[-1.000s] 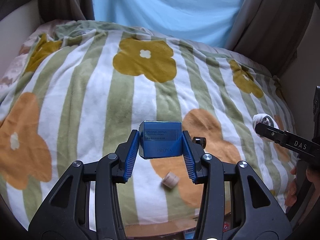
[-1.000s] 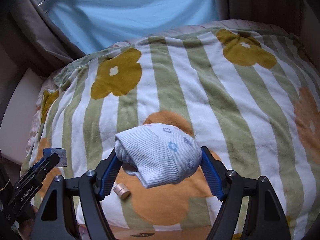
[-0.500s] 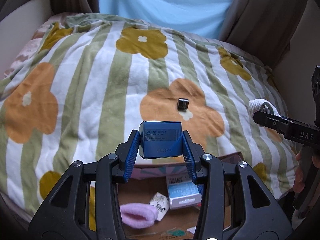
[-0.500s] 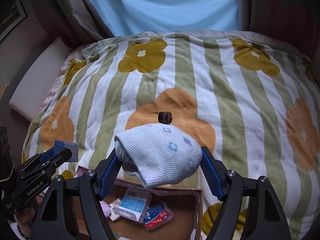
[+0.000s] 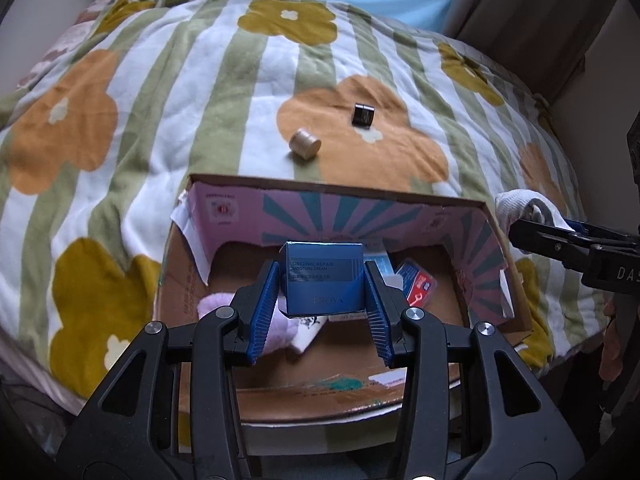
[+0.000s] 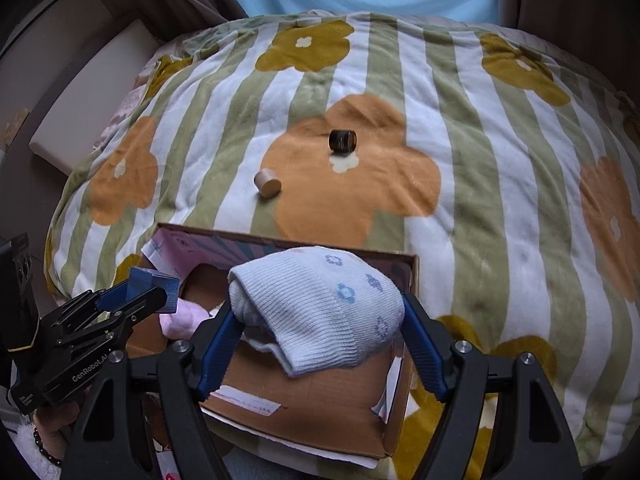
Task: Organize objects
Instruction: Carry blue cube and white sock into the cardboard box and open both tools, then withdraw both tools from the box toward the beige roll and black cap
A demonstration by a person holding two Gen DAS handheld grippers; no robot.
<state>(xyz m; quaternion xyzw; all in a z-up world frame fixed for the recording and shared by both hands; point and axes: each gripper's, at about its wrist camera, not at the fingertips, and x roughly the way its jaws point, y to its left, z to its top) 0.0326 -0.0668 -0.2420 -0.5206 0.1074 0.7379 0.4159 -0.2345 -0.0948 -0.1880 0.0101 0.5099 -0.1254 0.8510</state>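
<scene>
Item 1: blue moisture-cream carton [image 5: 324,278], clamped across its side faces by the left gripper [image 5: 323,300], held above the cardboard box [image 5: 332,194]. Likely light, stiff, crushable; flat sides suit the hold.

Item 2: white knit sock bundle [image 6: 320,306], pinched in the right gripper [image 6: 320,332] over the box's right half. Soft, compressible, unlikely to slip.

Box, at the blanket's [image 6: 480,168] near edge, contains: pink plush item [image 5: 214,304], red-and-blue packet [image 5: 416,282], pale-blue carton, largely hidden.

Loose on blanket beyond box's far edge: tan cylinder [image 5: 305,144], dark jar [image 5: 362,114].
</scene>
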